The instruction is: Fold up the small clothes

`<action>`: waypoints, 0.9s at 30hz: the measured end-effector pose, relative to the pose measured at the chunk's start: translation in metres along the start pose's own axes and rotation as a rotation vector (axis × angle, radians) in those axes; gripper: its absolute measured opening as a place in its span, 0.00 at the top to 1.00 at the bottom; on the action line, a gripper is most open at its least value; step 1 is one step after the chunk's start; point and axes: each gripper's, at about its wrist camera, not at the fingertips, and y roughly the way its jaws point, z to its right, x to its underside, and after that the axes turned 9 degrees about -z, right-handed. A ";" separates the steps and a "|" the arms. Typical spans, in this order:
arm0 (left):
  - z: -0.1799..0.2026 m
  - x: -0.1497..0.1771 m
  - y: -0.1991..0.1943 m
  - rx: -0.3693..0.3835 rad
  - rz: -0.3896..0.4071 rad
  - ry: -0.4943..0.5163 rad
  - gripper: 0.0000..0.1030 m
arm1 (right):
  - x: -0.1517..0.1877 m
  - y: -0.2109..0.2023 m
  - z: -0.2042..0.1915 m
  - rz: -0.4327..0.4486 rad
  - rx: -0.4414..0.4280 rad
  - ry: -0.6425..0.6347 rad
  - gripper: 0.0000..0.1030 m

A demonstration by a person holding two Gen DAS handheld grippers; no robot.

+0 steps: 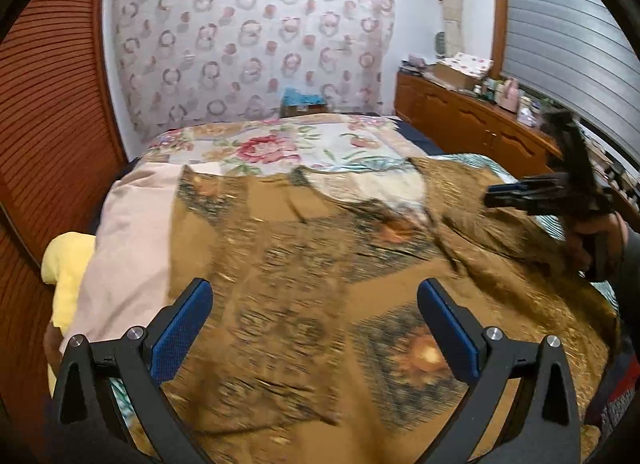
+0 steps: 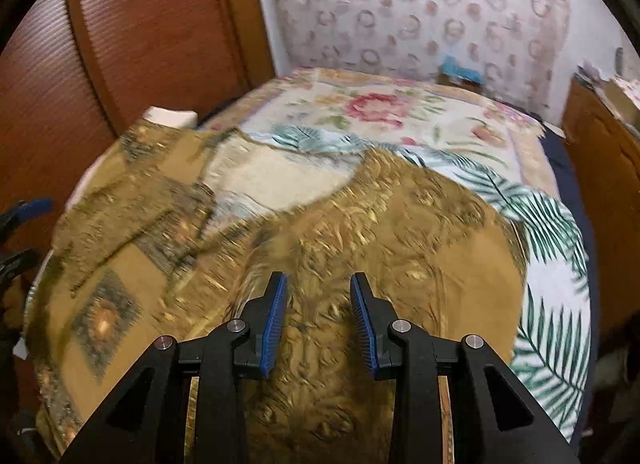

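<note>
Both wrist views are motion-blurred; fine detail on the fabric is unreliable.

Left gripper [image 1: 315, 314]: I see the two blue pads spread wide at the bottom of the left wrist view, nothing between them, held above the cloth and not touching it as far as I can tell.

Right gripper [image 2: 319, 304]: at the bottom centre of its own view, jaws partly apart with a clear gap. Brown fabric shows through the gap, but the pads do not appear to press on it. In the left wrist view the same tool sits at the right edge, gripped by a hand [image 1: 596, 240].

Task item: a brown patterned garment [image 1: 288, 248] lies spread over the bed [image 1: 256, 144], filling the lower and middle part of both frames. It has dark diamond motifs with orange centres, and a gold textured area toward the right. A pale panel shows near its upper edge.

Also noted: a yellow cloth [image 1: 68, 264] at the left edge of the left wrist view, a floral hanging [image 1: 256, 36] at top centre, and a wooden dresser [image 1: 472, 120] at upper right.
</note>
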 end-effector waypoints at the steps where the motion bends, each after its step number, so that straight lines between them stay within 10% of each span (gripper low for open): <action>1: -0.006 -0.003 0.003 -0.005 0.000 -0.006 0.00 | 0.001 -0.003 0.001 0.006 0.014 -0.009 0.67; 6: -0.035 -0.023 0.022 -0.025 -0.011 -0.027 0.06 | 0.012 -0.023 0.022 0.050 0.100 -0.002 0.46; 27: -0.099 -0.073 0.095 -0.075 -0.185 -0.064 0.63 | -0.001 0.006 0.068 -0.047 0.202 0.123 0.42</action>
